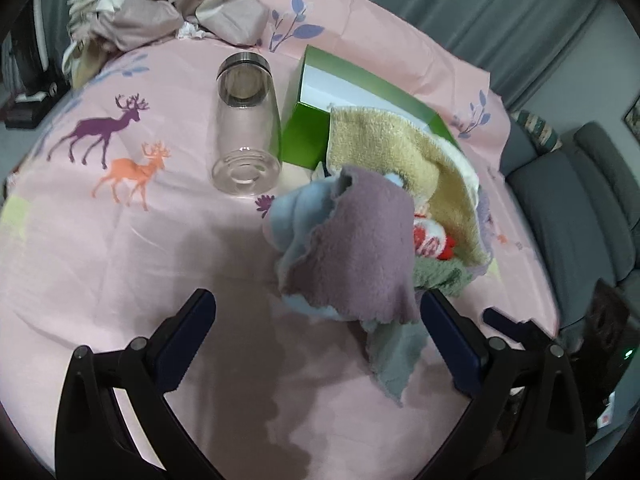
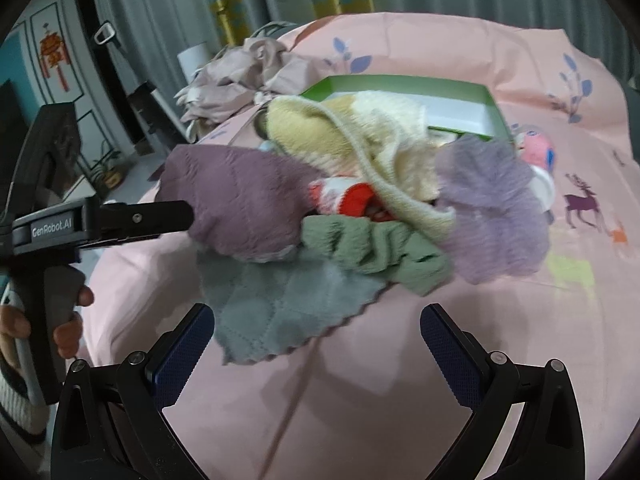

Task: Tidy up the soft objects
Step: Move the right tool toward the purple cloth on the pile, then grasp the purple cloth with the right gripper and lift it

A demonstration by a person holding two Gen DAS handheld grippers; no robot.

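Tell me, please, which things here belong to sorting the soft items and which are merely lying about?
Belong:
mauve cloth
grey cloth
green knit
yellow towel
lilac puff
green box

Lying about:
glass jar
crumpled beige fabric
sofa

Pink sheet (image 1: 120,260) printed with purple and orange deer; green box (image 1: 308,136); cloths seen in mauve (image 1: 360,248), grey (image 2: 280,312), yellow (image 2: 320,136), sage green (image 2: 376,252).

Cloths (image 1: 360,240) piled before box (image 1: 316,132), jar (image 1: 246,136) left.
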